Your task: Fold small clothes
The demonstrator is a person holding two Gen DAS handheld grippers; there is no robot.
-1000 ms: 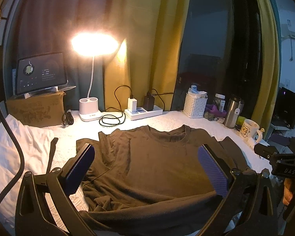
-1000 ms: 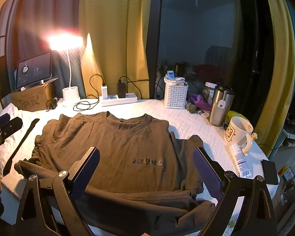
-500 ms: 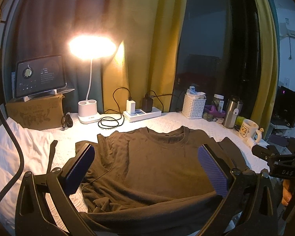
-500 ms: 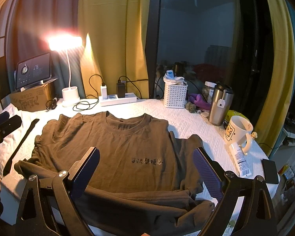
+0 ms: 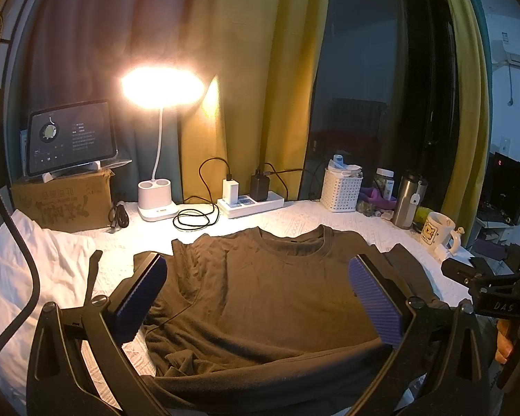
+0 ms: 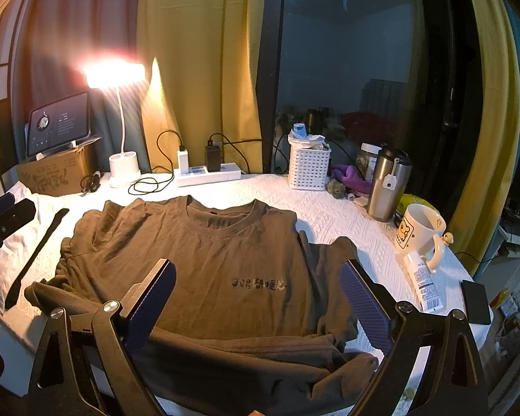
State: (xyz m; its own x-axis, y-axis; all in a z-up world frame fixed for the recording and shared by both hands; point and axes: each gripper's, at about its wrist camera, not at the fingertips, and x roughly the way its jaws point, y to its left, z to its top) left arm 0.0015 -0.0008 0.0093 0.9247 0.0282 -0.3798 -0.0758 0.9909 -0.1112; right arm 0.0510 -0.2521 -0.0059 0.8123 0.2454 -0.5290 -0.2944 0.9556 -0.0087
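Note:
A brown T-shirt [image 5: 267,287] lies face up on the white table cover, collar toward the curtains, with small dark lettering on the chest [image 6: 258,283]. Its hem edge is bunched along the near side and both sleeves are rumpled. My left gripper [image 5: 258,298] hovers over the shirt's lower left part, wide open and empty. My right gripper [image 6: 256,303] hovers over the lower right part, wide open and empty. Each gripper shows at the edge of the other's view.
At the back stand a lit desk lamp [image 5: 157,201], a power strip with chargers [image 5: 249,202], a white basket [image 6: 308,170], a steel tumbler [image 6: 386,187] and a mug [image 6: 419,232]. A tube [image 6: 421,282] and phone [image 6: 475,301] lie right. White cloth [image 5: 34,270] lies left.
The left wrist view has shifted slightly, so the left gripper has drifted a little. The right gripper and the shirt have barely moved. Both grippers stay open.

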